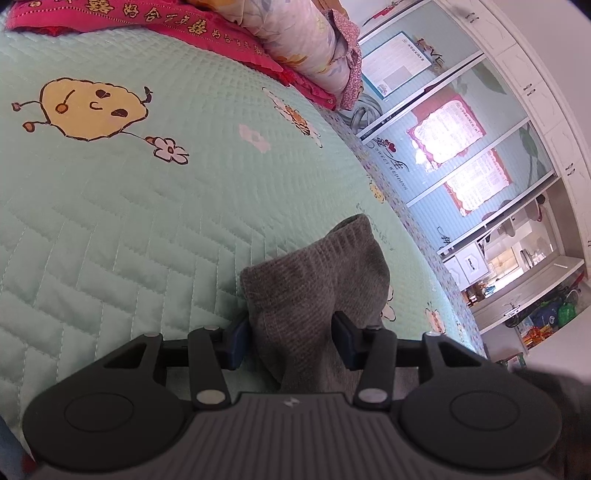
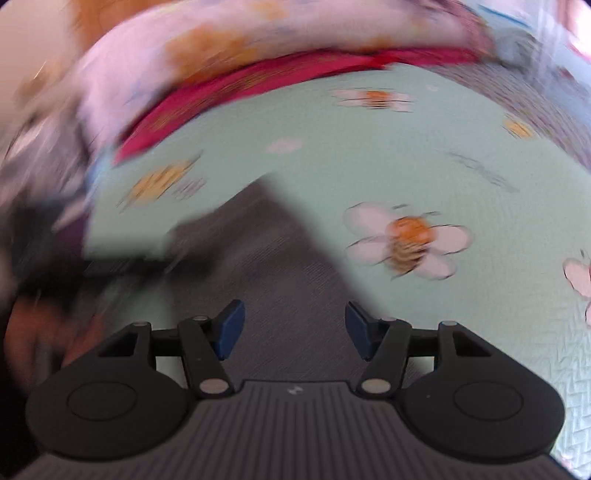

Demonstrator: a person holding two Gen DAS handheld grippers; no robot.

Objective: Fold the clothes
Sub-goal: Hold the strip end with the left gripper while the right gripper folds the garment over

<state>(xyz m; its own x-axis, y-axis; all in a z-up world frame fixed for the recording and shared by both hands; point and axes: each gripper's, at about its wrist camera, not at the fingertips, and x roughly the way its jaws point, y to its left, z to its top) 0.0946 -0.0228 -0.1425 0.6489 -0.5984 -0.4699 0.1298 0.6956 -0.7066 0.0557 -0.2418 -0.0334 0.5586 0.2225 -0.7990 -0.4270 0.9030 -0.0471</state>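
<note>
A grey knitted garment (image 1: 314, 295) is pinched between the 2 blue pads of the left hand-held gripper (image 1: 291, 341), bunched up and raised slightly above the bed (image 1: 110, 229), whose mint-green quilted cover is printed with bees and flowers. The cloth is seen to rise in a rounded fold ahead of the fingers, its ribbed edge at the far end. A red embroidered pillow (image 1: 166, 26) and a floral quilt (image 1: 295, 33) are stacked at the head of the bed, and a wardrobe with posters (image 1: 443, 129) stands beyond it.

In the blurred right wrist view, the right hand-held gripper (image 2: 293, 328) is held with its pads spread apart, nothing pressed between them. The grey cloth (image 2: 266, 251) is laid flat on the cover beneath and ahead of it, beside a printed bee (image 2: 408, 238)
</note>
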